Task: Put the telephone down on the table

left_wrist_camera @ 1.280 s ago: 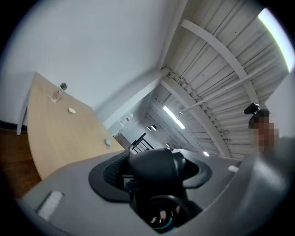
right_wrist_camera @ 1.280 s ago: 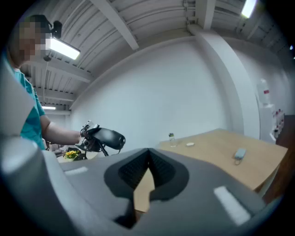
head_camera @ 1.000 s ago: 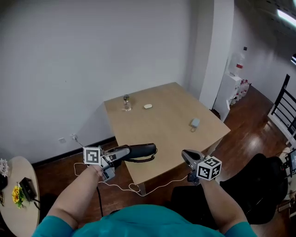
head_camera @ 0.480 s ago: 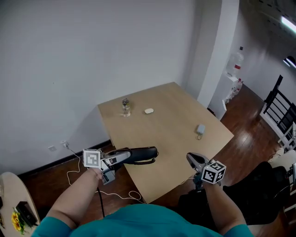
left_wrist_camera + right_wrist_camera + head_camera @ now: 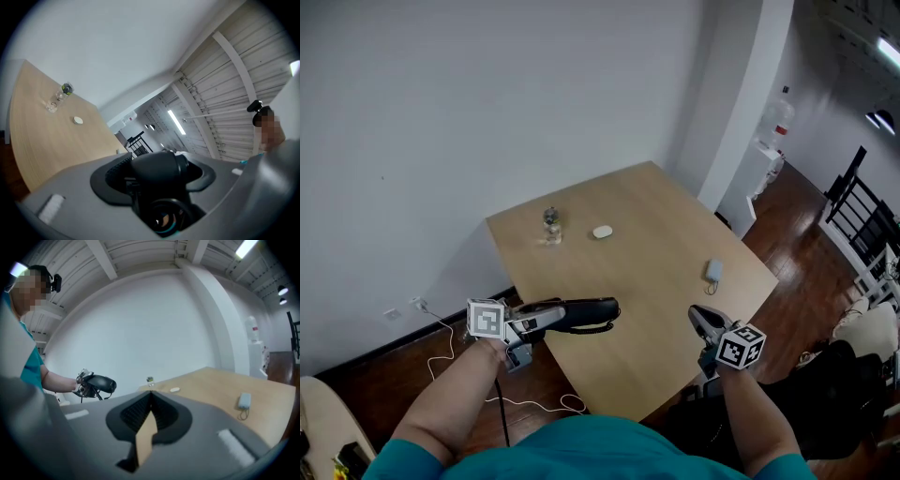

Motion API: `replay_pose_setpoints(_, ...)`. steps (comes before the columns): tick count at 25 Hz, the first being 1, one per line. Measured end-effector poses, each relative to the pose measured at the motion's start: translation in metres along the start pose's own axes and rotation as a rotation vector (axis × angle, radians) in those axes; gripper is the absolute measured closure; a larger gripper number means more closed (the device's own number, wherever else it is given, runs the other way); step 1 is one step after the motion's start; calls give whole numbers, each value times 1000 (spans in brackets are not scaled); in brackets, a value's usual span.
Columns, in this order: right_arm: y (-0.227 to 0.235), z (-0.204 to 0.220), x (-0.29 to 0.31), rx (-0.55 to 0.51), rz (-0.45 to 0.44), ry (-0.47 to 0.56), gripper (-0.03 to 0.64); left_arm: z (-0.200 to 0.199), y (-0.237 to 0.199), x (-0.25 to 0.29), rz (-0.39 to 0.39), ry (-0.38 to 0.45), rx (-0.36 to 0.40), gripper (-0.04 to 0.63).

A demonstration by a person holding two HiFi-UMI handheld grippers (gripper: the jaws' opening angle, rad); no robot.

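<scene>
The black telephone handset (image 5: pixel 587 312) is held level in my left gripper (image 5: pixel 551 317), whose jaws are shut on it. The handset hangs over the near left edge of the light wooden table (image 5: pixel 647 281). In the left gripper view the handset (image 5: pixel 157 171) fills the gap between the jaws, with the table (image 5: pixel 42 140) beyond. My right gripper (image 5: pixel 705 321) hovers over the table's near corner, shut, with nothing in it. In the right gripper view its jaws (image 5: pixel 150 399) meet at the tips, and the left gripper with the handset (image 5: pixel 99 383) shows at the left.
On the table stand a small glass jar (image 5: pixel 550 220), a white disc (image 5: pixel 602 232) and a grey device with a cord (image 5: pixel 713 272). A white cable (image 5: pixel 441 330) lies on the wooden floor. A black railing (image 5: pixel 862 211) and a water dispenser (image 5: pixel 772 136) stand at the right.
Both hands have moved forward toward the table, and the handset's end now hangs over its near edge. The left grip on the handset is unchanged; the right gripper stays shut.
</scene>
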State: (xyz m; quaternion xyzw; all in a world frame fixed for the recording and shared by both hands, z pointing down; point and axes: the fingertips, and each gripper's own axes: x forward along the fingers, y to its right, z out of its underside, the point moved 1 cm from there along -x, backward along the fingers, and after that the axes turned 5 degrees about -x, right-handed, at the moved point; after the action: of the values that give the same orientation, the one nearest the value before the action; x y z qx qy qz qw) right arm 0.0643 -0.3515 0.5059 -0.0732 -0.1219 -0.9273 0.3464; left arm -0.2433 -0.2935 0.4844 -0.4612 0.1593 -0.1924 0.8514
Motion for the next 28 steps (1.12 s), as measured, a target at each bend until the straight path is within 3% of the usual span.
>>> replay_pose_setpoints(4, 38, -6, 24, -16, -36, -1, 612, -23, -18, 26, -33, 27, 18, 295)
replay_pose_setpoints(11, 114, -6, 79, -54, -147, -14, 612, -62, -54, 105, -87, 77, -37, 295)
replay_pose_setpoints(15, 146, 8, 103, -10, -137, -10, 612, -81, -94, 146, -106, 33, -53, 295)
replay_pose_setpoints(26, 202, 25, 163, 22, -37, -48, 612, -143, -227, 256, -31, -102, -137, 295)
replay_pose_setpoints(28, 212, 27, 169, 32, -35, -48, 612, -145, -253, 271, -51, -129, -118, 295)
